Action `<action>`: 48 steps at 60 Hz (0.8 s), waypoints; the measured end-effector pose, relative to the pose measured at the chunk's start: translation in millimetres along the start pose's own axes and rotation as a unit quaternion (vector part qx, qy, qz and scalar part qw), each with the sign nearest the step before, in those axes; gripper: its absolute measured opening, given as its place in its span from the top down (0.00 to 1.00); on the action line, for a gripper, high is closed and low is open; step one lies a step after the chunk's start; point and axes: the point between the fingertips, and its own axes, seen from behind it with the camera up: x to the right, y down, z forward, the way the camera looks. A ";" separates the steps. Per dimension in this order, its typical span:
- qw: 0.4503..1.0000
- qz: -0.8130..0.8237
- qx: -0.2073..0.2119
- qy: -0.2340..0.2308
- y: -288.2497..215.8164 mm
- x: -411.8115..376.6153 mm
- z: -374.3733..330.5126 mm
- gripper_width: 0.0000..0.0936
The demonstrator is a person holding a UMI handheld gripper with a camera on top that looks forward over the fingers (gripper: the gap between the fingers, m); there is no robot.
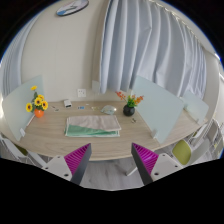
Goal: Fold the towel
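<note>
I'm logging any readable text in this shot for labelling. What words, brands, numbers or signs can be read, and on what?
None can be read.
Wall clock: any numerals are too small to read.
Folded towel on the table: shows a faint pattern, no legible lettering.
Flower pots and: no visible labels.
The gripper has open fingers and bears no marking.

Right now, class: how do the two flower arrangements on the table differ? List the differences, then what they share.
The yellow flowers are bright yellow in an orange pot; the dark-vased bouquet is orange-pink in a dark vase. The yellow flowers stand beyond the towel's left end; the dark-vased bouquet stands beyond its right end. Both stand upright on the table, beyond the open hand-held gripper.
</note>
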 end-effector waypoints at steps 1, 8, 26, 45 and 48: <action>1.000 0.000 0.000 -0.002 -0.2 -1.9 0.5 0.08; 1.000 -0.008 0.002 -0.013 -1.8 -31.5 10.0 0.09; 0.998 -0.032 -0.011 -0.061 9.3 -162.0 27.6 0.09; 0.995 -0.043 0.013 -0.089 10.6 -274.9 64.6 0.09; 0.996 -0.039 0.019 -0.084 6.8 -281.8 76.4 0.09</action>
